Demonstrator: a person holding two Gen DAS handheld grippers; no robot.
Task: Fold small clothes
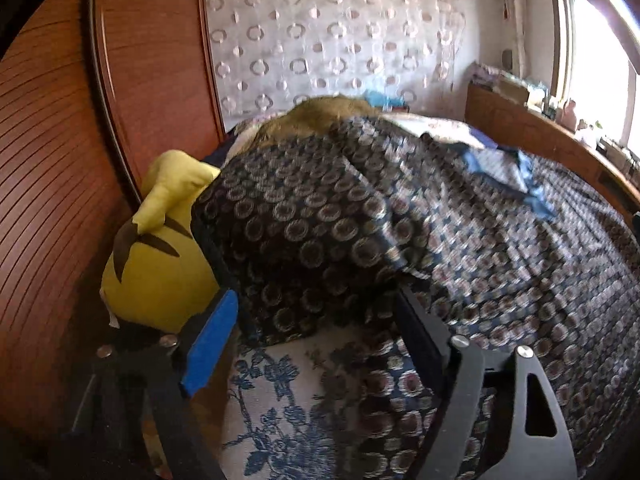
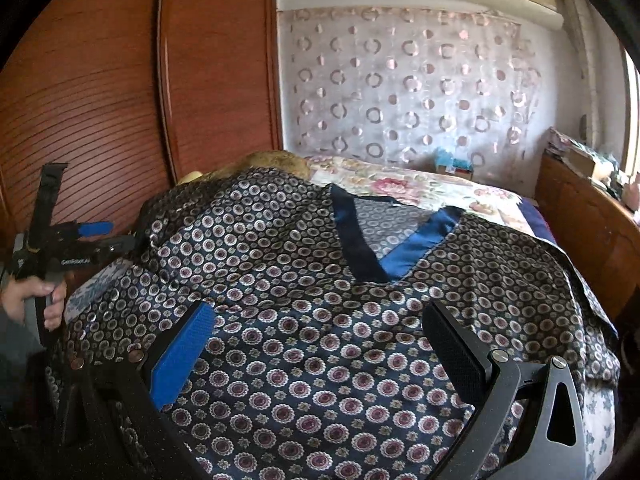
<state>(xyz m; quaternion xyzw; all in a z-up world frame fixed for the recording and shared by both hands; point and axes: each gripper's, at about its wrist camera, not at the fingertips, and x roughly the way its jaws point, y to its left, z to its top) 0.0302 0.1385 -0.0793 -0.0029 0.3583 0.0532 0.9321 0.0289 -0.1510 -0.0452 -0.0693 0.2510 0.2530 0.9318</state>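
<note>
Yellow plush toy [image 1: 160, 264] — beside wooden wardrobe [image 1: 60, 200]

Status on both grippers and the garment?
Left gripper open, at patterned top's left edge. Right gripper open, over the top, nothing held. Top spread on bed, unfolded. Yellow plush at left edge.

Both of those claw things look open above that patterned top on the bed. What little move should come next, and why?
Probably lower the left gripper onto the sleeve edge of the patterned top by the yellow plush toy and close on it. Both grippers are open and hold nothing, the right gripper hovering over the chest. The top lies spread out, V-neck facing up, unfolded, so grasping a side looks like the first step.
</note>
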